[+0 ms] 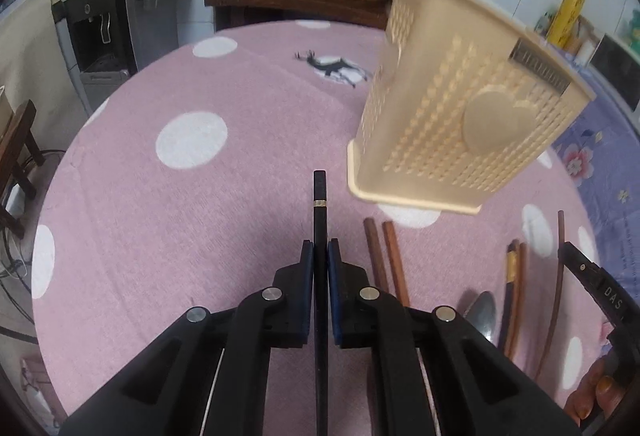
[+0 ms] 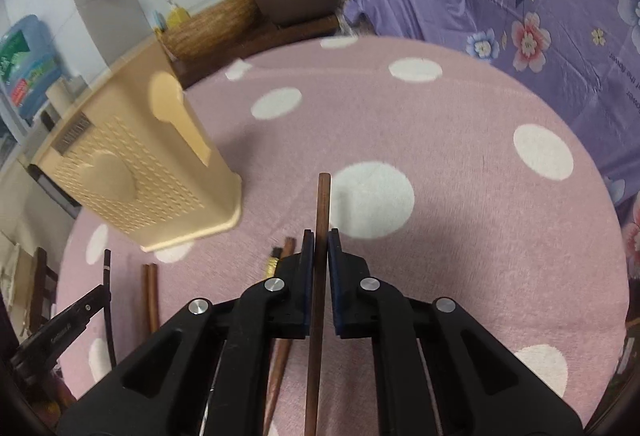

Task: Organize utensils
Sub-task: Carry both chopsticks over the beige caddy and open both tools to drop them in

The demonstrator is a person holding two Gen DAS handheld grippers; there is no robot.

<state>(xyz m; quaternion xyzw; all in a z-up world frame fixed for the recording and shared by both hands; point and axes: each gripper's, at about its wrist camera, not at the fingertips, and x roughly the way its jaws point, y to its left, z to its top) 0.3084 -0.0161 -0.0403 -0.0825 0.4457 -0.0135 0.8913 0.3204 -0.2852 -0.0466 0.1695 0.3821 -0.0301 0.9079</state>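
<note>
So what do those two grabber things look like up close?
Both the left gripper and right gripper are chunky black plastic, with dark blue pads inside the fingers and round silver bolts at the joints. White lettering marks the side of each.

We read "DAS" in pale letters on the black body of the right gripper at four o'clock in the left wrist view. On the purple floral cloth at two o'clock in the right wrist view runs a printed line ending "the flower". The dark label on the beige utensil holder carries lettering too blurred to read
</note>
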